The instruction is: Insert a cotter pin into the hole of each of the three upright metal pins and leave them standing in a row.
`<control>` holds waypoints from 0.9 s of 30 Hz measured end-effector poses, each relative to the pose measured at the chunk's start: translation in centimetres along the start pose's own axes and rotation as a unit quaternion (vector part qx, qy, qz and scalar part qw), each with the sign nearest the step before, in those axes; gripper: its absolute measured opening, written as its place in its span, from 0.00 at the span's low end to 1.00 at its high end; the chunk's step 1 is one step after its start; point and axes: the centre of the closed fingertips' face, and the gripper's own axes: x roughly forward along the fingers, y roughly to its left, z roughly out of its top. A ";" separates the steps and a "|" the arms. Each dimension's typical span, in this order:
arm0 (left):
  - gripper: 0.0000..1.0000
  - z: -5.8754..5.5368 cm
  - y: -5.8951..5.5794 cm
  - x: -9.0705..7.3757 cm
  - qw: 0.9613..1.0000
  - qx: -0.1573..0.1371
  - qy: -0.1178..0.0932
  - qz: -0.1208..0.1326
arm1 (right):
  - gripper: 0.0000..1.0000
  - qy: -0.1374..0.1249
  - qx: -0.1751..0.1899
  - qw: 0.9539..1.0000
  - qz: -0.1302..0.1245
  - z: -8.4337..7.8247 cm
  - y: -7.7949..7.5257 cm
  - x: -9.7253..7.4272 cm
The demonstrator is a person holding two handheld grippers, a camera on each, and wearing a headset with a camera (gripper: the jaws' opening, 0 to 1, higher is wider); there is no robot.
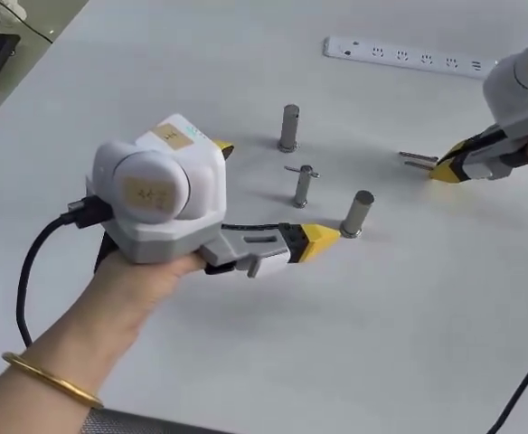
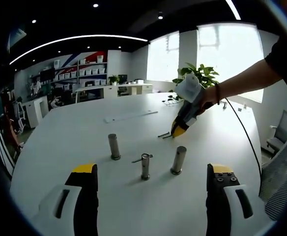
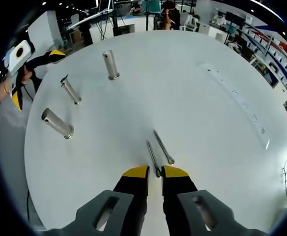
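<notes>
The right gripper view resolves the right gripper (image 3: 156,171) clamping a cotter pin (image 3: 152,155), well apart from the cross-pinned middle pin (image 3: 71,91); the left gripper (image 2: 153,168) gapes open.

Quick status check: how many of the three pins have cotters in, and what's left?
Done: the middle pin carries an inserted cotter through its hole. In hand: the right gripper looks closed on a loose cotter pin lying on the table, a second cotter pin beside it. Left: the far pin and near pin stand upright without cotters; the left gripper is open, holding nothing.
</notes>
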 end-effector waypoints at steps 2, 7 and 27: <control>0.91 0.1 -0.1 0.0 1.000 0.002 -0.001 -0.001 | 0.05 0.006 0.001 1.000 0.001 0.0 0.1 -0.1; 0.91 -0.1 -0.3 0.0 1.000 0.003 0.004 -0.005 | 0.02 0.017 -0.009 1.000 0.000 -0.1 -0.3 0.1; 0.82 0.2 -0.6 -0.4 1.000 0.004 0.006 -0.008 | 0.00 0.031 -0.137 0.989 -0.048 0.5 -0.8 -0.8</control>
